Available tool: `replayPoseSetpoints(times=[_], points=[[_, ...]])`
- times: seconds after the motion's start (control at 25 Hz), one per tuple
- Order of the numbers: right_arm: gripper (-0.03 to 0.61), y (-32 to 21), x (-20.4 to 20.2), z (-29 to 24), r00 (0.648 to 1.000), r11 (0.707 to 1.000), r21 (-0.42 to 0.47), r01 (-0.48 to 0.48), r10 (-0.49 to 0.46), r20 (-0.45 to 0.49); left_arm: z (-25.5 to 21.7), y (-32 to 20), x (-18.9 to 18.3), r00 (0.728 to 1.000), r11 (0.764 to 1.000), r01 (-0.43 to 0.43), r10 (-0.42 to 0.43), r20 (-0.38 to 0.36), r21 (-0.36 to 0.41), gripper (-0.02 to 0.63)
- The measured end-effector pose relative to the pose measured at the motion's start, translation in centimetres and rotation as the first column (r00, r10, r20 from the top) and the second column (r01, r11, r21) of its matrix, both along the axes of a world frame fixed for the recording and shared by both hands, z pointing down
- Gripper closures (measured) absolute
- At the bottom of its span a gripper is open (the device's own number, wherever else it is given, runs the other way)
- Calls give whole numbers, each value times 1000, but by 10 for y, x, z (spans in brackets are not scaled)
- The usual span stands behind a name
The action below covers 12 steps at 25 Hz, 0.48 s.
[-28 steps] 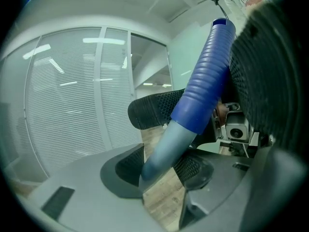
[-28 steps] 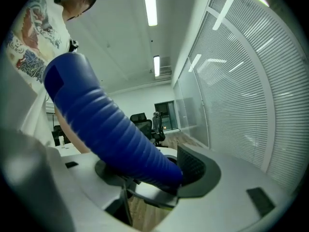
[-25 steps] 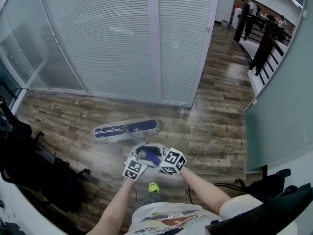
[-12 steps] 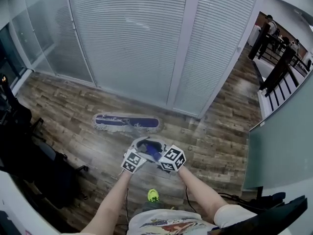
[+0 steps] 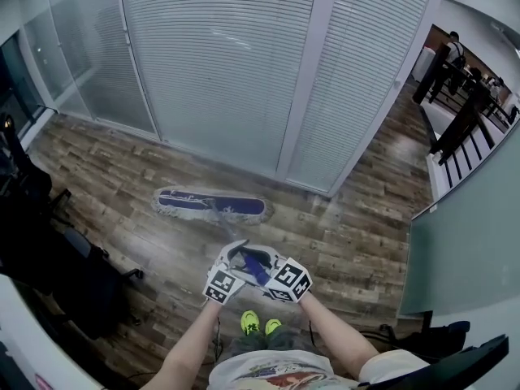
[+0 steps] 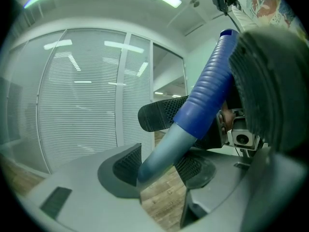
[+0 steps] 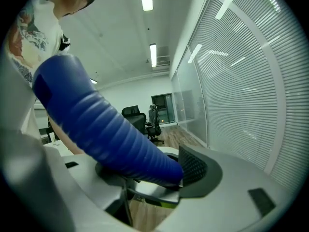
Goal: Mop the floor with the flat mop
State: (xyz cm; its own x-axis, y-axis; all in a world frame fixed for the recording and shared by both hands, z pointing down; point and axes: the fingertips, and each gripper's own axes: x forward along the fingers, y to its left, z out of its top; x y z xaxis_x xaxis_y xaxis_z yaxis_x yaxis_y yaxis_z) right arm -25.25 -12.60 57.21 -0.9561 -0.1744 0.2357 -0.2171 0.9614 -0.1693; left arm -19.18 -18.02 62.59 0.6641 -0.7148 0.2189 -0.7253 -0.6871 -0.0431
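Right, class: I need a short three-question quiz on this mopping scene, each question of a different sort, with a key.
1. True or false: the mop head lies flat on the wooden floor.
2. What sits between the right tongs? A. the blue ribbed mop handle. B. a cloth. C. nothing.
3. What colour are the person's shoes?
Key: 1 true; 2 A; 3 bright yellow-green.
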Motion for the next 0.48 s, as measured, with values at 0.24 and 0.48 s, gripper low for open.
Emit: replayPoseSetpoints(times=[0.24,0.48], points=[[334,71,26,1,1000,1000,11,-4,5,-18,0,71,27,1000,1000,-9,9,-8,10,433],[334,157,78,-6,1000,1000,2,-12,12,-24,-7,157,80,1000,1000,-11,11,-17,4,431]])
